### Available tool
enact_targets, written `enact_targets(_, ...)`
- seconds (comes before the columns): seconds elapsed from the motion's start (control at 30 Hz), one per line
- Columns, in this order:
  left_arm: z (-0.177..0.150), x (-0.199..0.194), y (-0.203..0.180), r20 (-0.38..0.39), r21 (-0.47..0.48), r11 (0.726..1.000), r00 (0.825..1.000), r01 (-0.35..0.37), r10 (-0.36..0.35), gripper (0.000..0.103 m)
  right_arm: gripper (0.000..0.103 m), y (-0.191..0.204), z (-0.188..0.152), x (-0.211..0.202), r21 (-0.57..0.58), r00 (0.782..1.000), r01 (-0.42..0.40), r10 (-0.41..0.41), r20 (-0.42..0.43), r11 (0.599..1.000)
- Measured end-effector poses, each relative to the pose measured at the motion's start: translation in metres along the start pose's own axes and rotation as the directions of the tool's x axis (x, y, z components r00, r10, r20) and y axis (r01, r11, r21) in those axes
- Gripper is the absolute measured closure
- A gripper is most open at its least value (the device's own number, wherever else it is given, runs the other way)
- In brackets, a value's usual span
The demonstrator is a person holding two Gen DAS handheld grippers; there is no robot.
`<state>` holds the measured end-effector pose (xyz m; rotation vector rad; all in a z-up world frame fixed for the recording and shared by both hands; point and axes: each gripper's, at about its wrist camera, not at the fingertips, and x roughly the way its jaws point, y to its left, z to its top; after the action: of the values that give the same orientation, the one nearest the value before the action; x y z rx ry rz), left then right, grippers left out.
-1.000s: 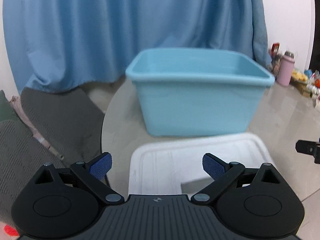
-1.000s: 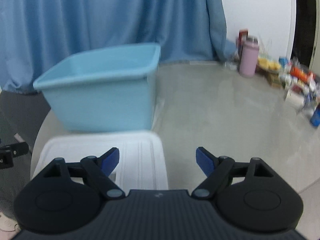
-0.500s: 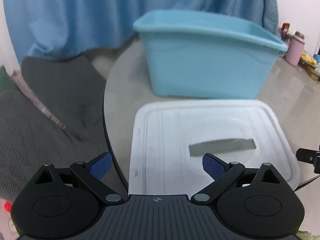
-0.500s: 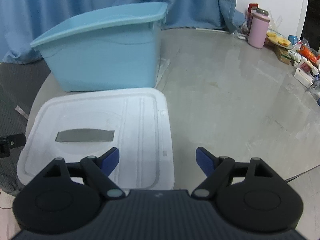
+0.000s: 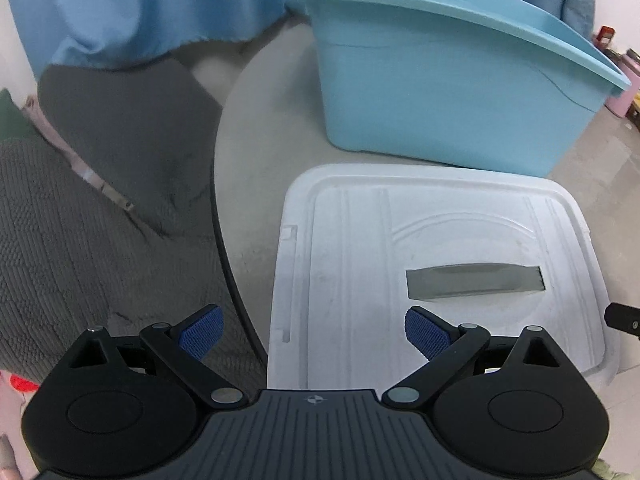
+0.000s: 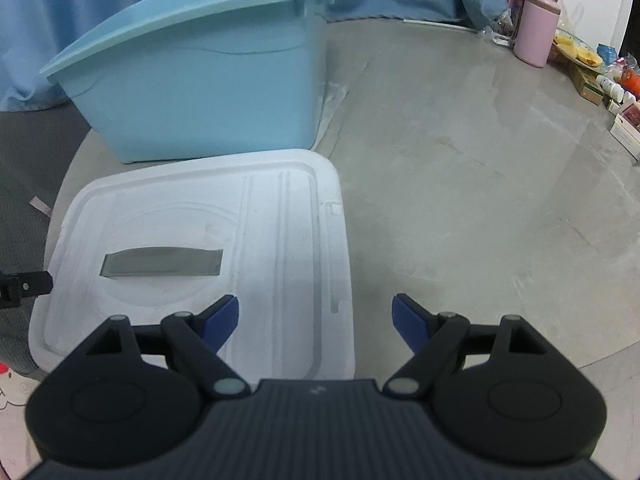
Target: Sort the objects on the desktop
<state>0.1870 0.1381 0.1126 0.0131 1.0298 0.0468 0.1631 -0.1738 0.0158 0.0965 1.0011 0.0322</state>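
A white lid [image 5: 440, 264] with a grey slot [image 5: 476, 282] lies flat on the round grey table, in front of a light blue plastic bin [image 5: 452, 92]. The lid [image 6: 200, 264] and the bin [image 6: 208, 84] also show in the right wrist view. My left gripper [image 5: 314, 334] is open and empty, hovering over the lid's near left edge. My right gripper [image 6: 316, 322] is open and empty, over the lid's near right edge. The bin's inside is hidden.
The table edge [image 5: 224, 240] curves at the left, with a grey knitted cloth [image 5: 80, 220] beyond it. A pink bottle [image 6: 536, 26] and several small packages [image 6: 608, 80] stand at the far right. A blue curtain [image 5: 140, 8] hangs behind.
Both grippers have tilted down and moved closer to the lid, which now fills more of each view. Both stay open.
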Motion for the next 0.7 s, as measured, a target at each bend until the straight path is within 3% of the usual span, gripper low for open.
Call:
enact_targets(0.37, 0.019, 0.023, -0.004, -0.109, 0.032, 0.999, 0.994, 0.001, 0.002, 0.004, 0.019, 0.005, 0.019, 0.030, 0.000, 0.995, 0.014, -0.014, -0.102, 1.000)
enact_targets(0.7, 0.029, 0.040, -0.003, -0.184, 0.036, 0.998, 0.982, 0.054, -0.047, 0.004, 0.019, 0.006, 0.031, 0.053, 0.048, 0.980, 0.029, -0.019, -0.197, 0.998)
